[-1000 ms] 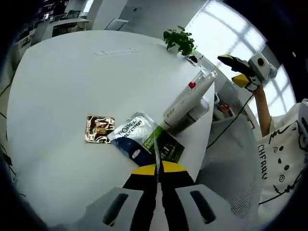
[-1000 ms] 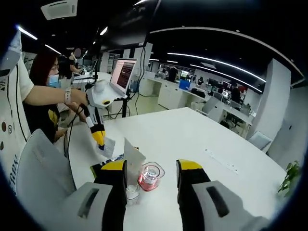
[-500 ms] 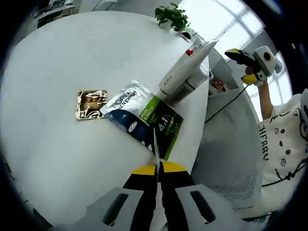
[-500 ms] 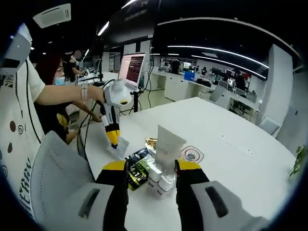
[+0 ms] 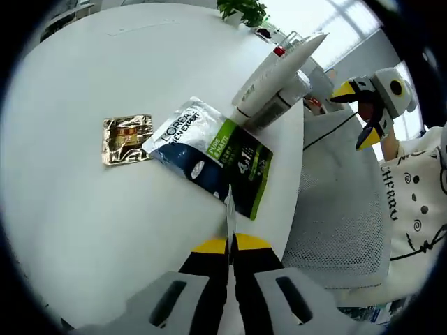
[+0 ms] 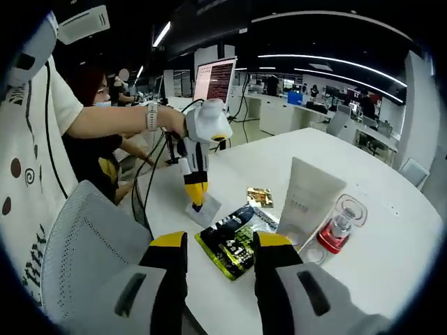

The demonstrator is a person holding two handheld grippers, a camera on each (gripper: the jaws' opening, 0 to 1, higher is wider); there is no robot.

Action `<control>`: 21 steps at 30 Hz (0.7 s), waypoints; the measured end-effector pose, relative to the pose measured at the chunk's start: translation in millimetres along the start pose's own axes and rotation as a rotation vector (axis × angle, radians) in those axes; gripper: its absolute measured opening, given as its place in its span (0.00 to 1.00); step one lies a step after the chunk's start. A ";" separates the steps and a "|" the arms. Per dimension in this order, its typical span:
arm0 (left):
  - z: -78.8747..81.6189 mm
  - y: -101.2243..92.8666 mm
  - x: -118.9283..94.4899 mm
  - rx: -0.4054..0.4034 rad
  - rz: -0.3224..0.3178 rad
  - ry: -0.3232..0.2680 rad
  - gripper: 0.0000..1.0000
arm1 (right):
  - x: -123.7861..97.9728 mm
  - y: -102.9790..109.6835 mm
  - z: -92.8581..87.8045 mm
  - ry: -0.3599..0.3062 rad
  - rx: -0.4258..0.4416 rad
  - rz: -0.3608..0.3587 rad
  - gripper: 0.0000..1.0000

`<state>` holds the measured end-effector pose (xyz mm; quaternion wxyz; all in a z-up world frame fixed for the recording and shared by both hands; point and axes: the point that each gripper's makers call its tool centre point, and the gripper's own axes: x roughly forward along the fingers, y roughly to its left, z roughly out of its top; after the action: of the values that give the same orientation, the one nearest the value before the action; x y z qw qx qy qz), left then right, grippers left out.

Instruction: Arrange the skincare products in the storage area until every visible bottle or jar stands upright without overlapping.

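The white table (image 5: 84,209) spreads wide under my left gripper view, and in my right gripper view its top (image 6: 377,244) runs from 6 o'clock out toward 3. A grey mesh chair (image 5: 335,209) sits at 3 to 4 o'clock off the table edge; in my right gripper view the same chair back (image 6: 84,244) is at 8 o'clock.

My left gripper (image 5: 229,241) has its jaws pressed together on a thin white sachet (image 5: 229,206), seen edge-on, rising toward 12 o'clock. My right gripper (image 6: 218,241) has its jaws spread apart with nothing between them, held off the table at 6 o'clock; in the left gripper view it (image 5: 363,112) hangs at 2 o'clock, beyond the chair.

The big white tube (image 6: 307,199) stands upright at 3 o'clock in my right gripper view, cap down, with a clear bottle with red liquid (image 6: 339,227) just beside it. The dark green-and-blue face-mask pouch (image 5: 213,157) lies flat near centre, its far end touching the base of the tube. A small gold packet (image 5: 127,138) lies flat at 9 o'clock, apart from the pouch. A potted plant (image 5: 241,10) sits at 12 o'clock at the table's far edge.
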<state>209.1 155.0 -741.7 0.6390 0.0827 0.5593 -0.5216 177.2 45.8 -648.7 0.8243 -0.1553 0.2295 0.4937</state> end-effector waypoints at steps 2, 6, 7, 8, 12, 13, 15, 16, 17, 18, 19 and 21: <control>-1.1 7.7 0.4 -0.002 -0.002 0.012 0.00 | 13.4 7.0 -3.7 0.011 -0.018 0.011 0.37; -4.0 12.5 4.3 0.006 -0.002 0.036 0.00 | 34.5 18.8 -7.8 0.031 -0.068 0.042 0.35; -3.5 14.3 4.7 0.003 0.000 0.039 0.00 | 38.5 20.6 -9.1 0.039 -0.080 0.048 0.35; -3.2 15.6 5.4 0.007 0.000 0.046 0.00 | 44.1 20.0 -11.7 0.044 -0.079 0.053 0.35; -3.4 20.3 9.9 0.033 0.006 0.078 0.00 | 57.9 24.9 -14.7 0.069 -0.093 0.078 0.34; -4.2 22.7 11.7 0.043 0.013 0.092 0.00 | 60.0 25.9 -15.0 0.074 -0.097 0.081 0.33; -5.4 24.3 15.0 0.058 0.012 0.118 0.00 | 66.5 28.6 -15.8 0.083 -0.112 0.097 0.33; -5.2 24.7 16.7 0.070 0.012 0.128 0.00 | 67.6 28.9 -15.9 0.084 -0.114 0.097 0.32; -5.4 25.0 18.0 0.084 0.011 0.136 0.00 | 72.3 29.7 -16.9 0.094 -0.120 0.104 0.32; -5.6 25.3 18.7 0.092 0.010 0.144 0.00 | 76.7 30.4 -17.7 0.100 -0.123 0.108 0.32; -4.8 27.6 19.4 0.100 0.010 0.153 0.00 | 81.1 31.5 -17.2 0.099 -0.126 0.111 0.31; -4.8 28.4 20.3 0.135 0.017 0.174 0.00 | 89.8 33.8 -16.1 0.100 -0.133 0.123 0.29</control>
<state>224.2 159.2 -773.3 0.5854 0.1751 0.5755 -0.5436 180.1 120.4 -711.1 0.7680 -0.2195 0.2460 0.5490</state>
